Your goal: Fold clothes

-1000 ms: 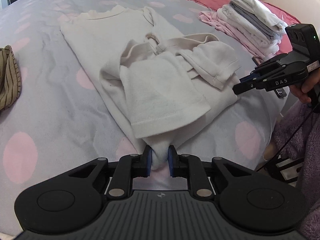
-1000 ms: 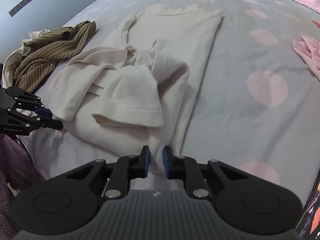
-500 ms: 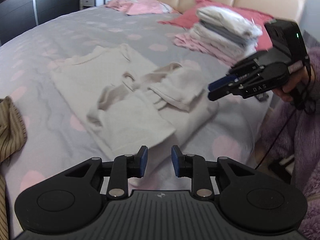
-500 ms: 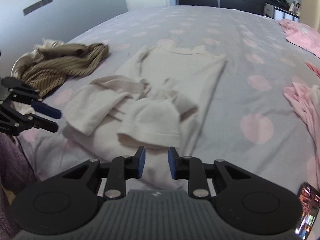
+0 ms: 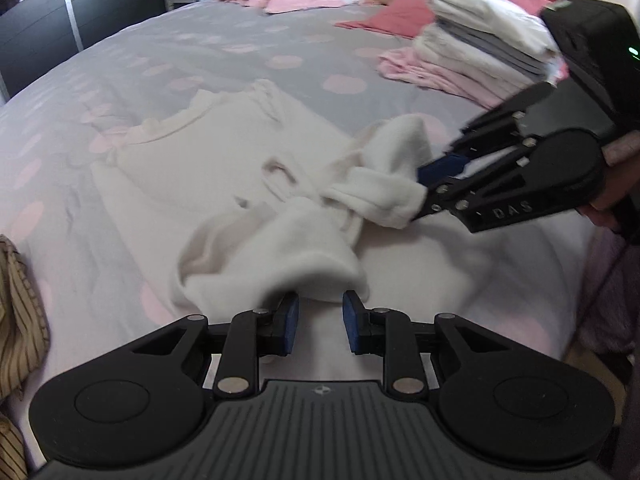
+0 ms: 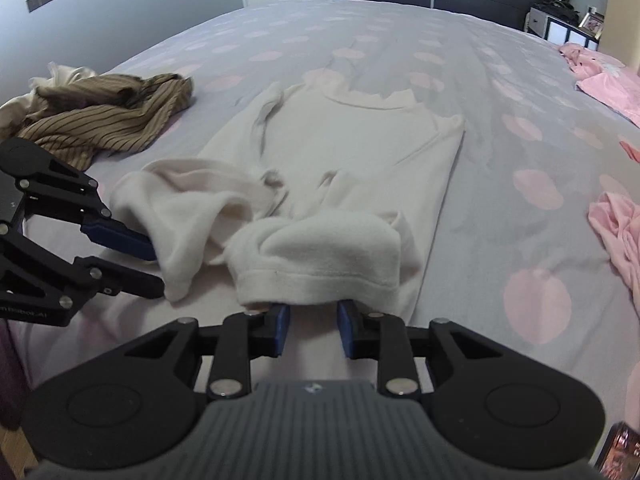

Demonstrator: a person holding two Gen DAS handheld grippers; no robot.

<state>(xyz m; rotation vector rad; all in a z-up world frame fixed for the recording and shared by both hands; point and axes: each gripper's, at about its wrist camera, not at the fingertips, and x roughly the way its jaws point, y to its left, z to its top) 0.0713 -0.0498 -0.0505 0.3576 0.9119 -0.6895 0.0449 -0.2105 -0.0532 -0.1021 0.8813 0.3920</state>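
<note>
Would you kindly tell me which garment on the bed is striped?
The brown striped shirt, crumpled near the bed's edge beyond the cream sweater; the sweater is plain, and the pink clothes show no stripes.

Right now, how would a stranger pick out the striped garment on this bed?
Start at the grey bed with pink dots. Beside the flat cream top, near the bed's edge, lies the crumpled striped garment. It alone is brown with thin dark stripes.
</note>
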